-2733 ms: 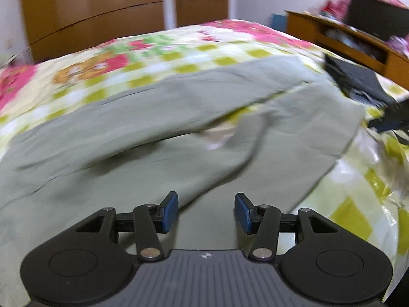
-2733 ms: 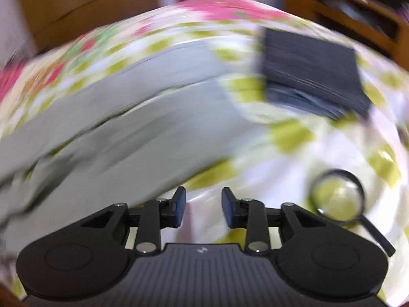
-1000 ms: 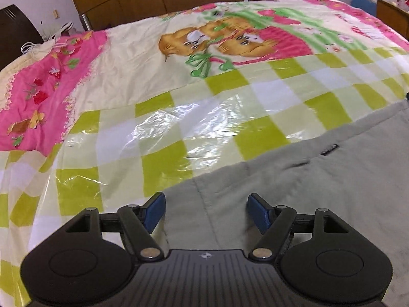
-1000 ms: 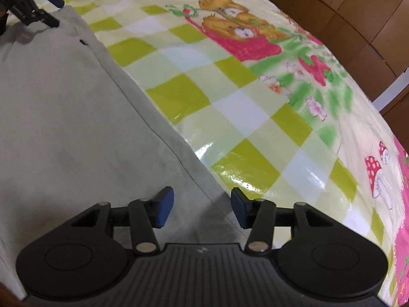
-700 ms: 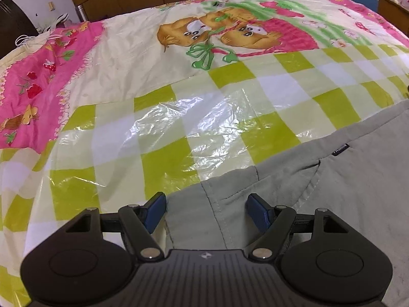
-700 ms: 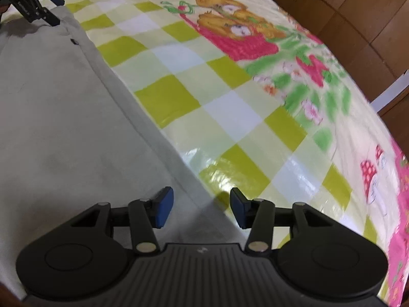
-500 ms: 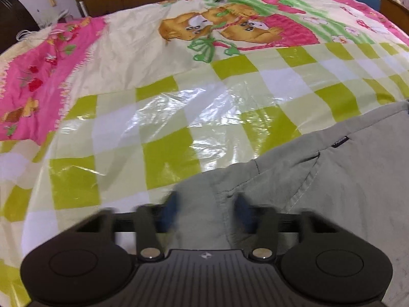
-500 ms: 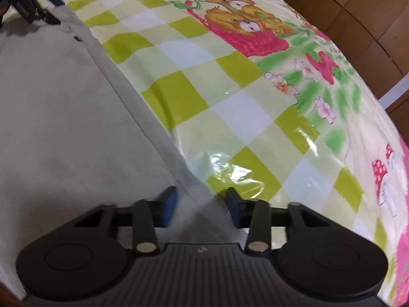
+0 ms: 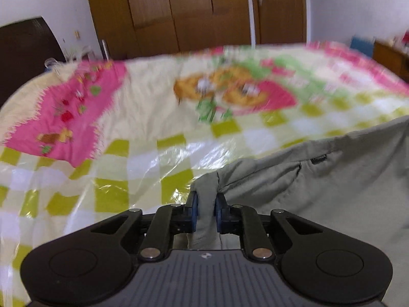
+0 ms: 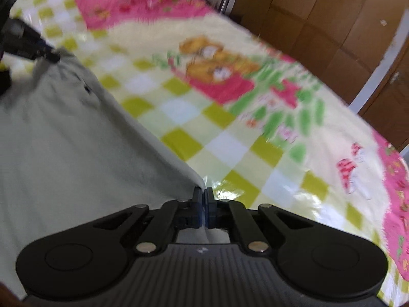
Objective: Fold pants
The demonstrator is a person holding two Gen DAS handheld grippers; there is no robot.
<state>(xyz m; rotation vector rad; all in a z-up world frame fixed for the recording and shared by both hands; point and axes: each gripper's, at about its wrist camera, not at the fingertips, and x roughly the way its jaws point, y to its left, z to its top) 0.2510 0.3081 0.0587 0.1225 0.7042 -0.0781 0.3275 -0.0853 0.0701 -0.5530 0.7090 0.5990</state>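
Note:
Grey-green pants (image 9: 319, 192) lie on a bed, filling the lower right of the left wrist view. My left gripper (image 9: 204, 199) is closing, with a bunched corner of the waistband pressed between its blue pads and lifted off the cover. In the right wrist view the pants (image 10: 64, 140) spread over the left half. My right gripper (image 10: 203, 192) is shut on the thin edge of the cloth, also raised. The left gripper (image 10: 52, 55) shows at the far left of that view, pinching the other corner of the same edge.
A glossy bed cover (image 9: 153, 153) with yellow-green checks, pink patches and a bear print lies under the pants. Brown wardrobe doors (image 9: 191, 12) stand behind the bed. A dark panel (image 9: 25, 46) stands at the left and a wooden cabinet (image 9: 391, 56) at the right.
Both grippers went from open over the pants' edge to closed on it. Both have risen, lifting the edge off the bed, and more of the room shows.

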